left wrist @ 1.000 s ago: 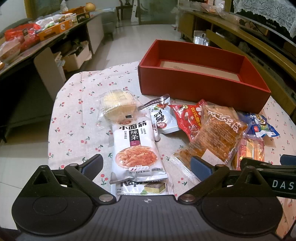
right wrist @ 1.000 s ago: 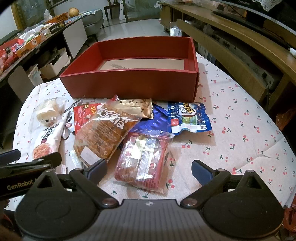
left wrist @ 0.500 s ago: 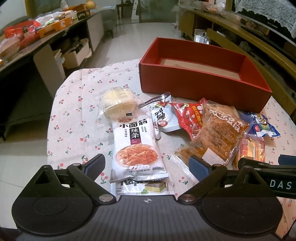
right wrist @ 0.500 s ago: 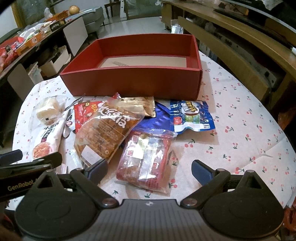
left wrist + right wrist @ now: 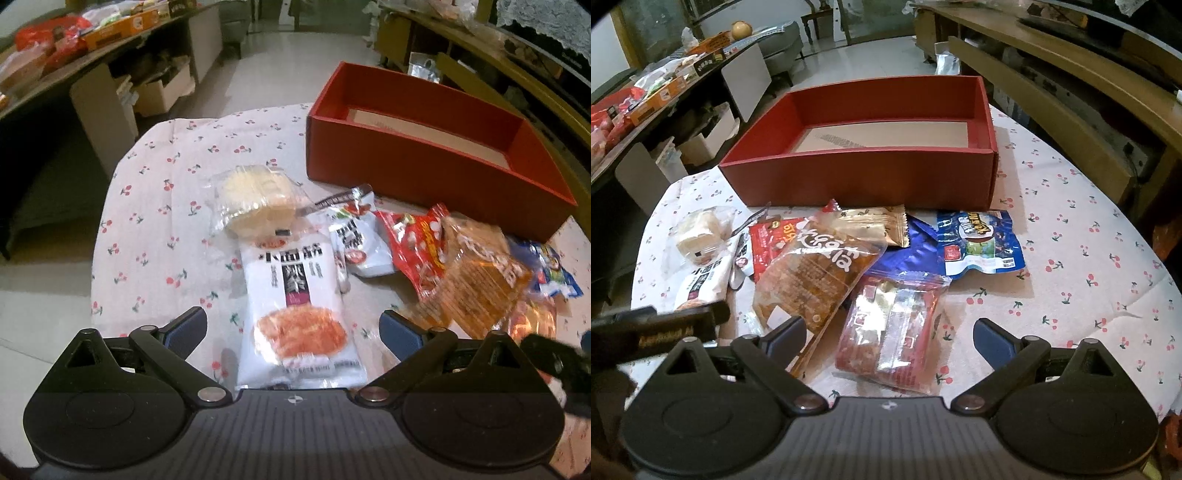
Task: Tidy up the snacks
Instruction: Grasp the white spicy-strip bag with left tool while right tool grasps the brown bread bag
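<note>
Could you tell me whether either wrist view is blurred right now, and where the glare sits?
Left wrist view: motion-smeared, print on the white noodle packet unreadable, red box soft. Right wrist view: sharp, with glare on the clear red-sweets bag and the blue packet; the fisheye bends the table edge.

The left hand-held gripper [image 5: 293, 328] has swung leftward, so the white spicy-strip packet [image 5: 298, 306] now lies between its spread fingers and the wafer packet beneath has slipped from sight, while the right hand-held gripper [image 5: 889, 338] has edged nearer the red box [image 5: 864, 177].
</note>
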`<control>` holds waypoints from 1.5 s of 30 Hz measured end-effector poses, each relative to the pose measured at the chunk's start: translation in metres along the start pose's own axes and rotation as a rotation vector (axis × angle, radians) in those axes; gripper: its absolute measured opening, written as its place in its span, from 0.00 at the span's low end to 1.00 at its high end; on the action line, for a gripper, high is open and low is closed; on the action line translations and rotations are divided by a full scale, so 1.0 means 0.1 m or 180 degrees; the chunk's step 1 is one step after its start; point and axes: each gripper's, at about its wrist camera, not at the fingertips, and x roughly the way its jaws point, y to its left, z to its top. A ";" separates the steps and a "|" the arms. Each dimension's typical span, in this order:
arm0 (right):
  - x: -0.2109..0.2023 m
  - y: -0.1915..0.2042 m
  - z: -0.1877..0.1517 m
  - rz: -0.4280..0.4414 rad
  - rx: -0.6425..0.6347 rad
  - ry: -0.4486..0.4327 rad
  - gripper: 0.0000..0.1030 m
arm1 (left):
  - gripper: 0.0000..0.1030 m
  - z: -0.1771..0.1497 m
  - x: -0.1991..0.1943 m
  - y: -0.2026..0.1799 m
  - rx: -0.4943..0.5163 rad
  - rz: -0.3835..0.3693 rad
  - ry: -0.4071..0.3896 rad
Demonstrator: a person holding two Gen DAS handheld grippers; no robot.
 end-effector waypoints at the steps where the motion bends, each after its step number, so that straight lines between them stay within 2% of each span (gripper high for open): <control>1: 0.00 0.00 0.00 0.0010 0.0007 -0.0001 1.00 | 0.98 0.03 0.03 0.03 -0.0065 -0.0023 0.0035; 4: 0.00 0.00 0.01 0.0049 0.0028 0.0015 1.00 | 0.98 0.09 0.11 0.12 -0.0236 -0.0095 0.0107; 7: -0.01 0.02 0.01 0.0127 0.0031 0.0057 1.00 | 0.96 0.14 0.20 0.11 -0.0226 -0.0088 0.0180; 10: -0.01 0.04 0.03 0.0156 0.0016 0.0062 1.00 | 0.87 0.15 0.34 0.08 -0.0147 -0.0024 0.0326; 12: -0.01 0.04 0.04 0.0183 0.0027 0.0062 0.99 | 0.82 0.16 0.34 0.05 -0.0087 0.0081 0.0309; 14: -0.03 0.03 0.05 0.0220 0.0054 0.0066 0.98 | 0.76 0.14 0.30 0.06 -0.0083 0.0073 0.0308; 16: -0.06 0.01 0.06 0.0270 0.0104 0.0072 0.94 | 0.63 0.12 0.24 0.10 -0.0100 0.0002 0.0294; 22: -0.05 0.13 0.08 0.0414 0.0289 0.0212 0.90 | 0.58 0.02 0.13 0.25 -0.0213 -0.0219 0.0347; 27: 0.07 0.25 0.08 0.0563 0.0615 0.0412 0.89 | 0.57 -0.07 0.04 0.29 -0.0198 -0.0309 0.0361; 30: 0.19 0.32 0.09 0.0353 0.0684 0.0454 0.89 | 0.57 -0.10 0.01 0.31 -0.0208 -0.0359 0.0371; 35: 0.31 0.39 0.22 0.0365 0.0887 0.0450 0.91 | 0.59 -0.11 0.02 0.36 -0.0283 -0.0446 0.0410; 38: 0.32 0.52 0.31 0.0458 0.0903 0.0444 0.91 | 0.64 -0.10 0.02 0.40 -0.0370 -0.0502 0.0425; 40: 0.35 0.62 0.33 0.0383 0.0792 0.0419 0.92 | 0.69 -0.11 0.02 0.43 -0.0425 -0.0543 0.0431; 42: 0.44 0.68 0.34 0.0277 0.0728 0.0492 0.92 | 0.70 -0.12 0.01 0.43 -0.0413 -0.0535 0.0429; 45: 0.60 0.66 0.27 0.0322 0.0884 0.0713 0.93 | 0.77 -0.14 0.01 0.40 -0.0376 -0.0515 0.0429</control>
